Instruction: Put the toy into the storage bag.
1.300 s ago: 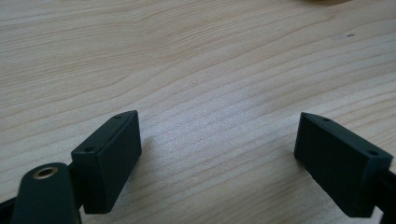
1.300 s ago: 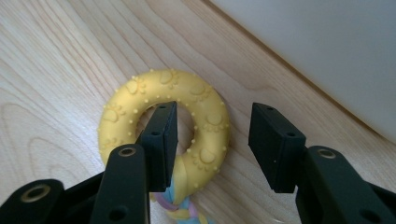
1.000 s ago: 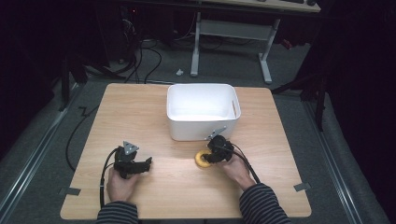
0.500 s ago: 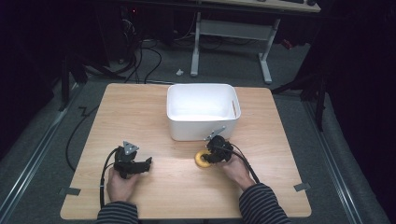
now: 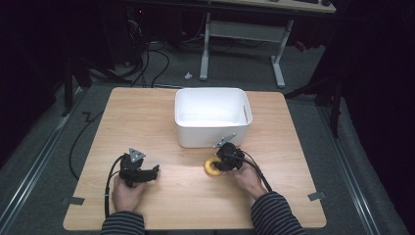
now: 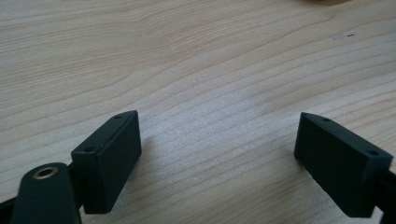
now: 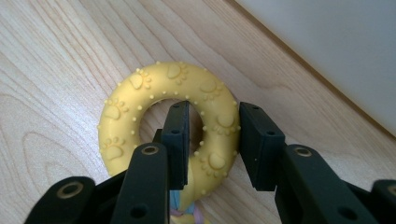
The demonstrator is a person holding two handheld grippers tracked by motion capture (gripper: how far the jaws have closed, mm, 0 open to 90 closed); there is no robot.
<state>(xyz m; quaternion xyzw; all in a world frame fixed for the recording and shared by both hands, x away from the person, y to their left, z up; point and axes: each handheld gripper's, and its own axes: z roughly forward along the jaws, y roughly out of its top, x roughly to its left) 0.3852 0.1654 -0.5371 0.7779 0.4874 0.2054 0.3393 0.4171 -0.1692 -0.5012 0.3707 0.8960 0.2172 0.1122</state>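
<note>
Right tool (image 7: 210, 135) just closed astride yellow ring's (image 7: 140, 126) rim.

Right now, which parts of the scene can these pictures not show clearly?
- Yellow ring toy, right gripper view: its near edge is hidden by the jaws; something coloured under it is cut off at the bottom edge.
- White bin, high view: its near inner wall is hidden by the rim.
- Left gripper view: a yellowish thing at the top edge is cut off.

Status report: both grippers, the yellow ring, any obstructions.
Right gripper just closed on yellow ring. Left gripper open on bare table. White bin right behind ring.
</note>
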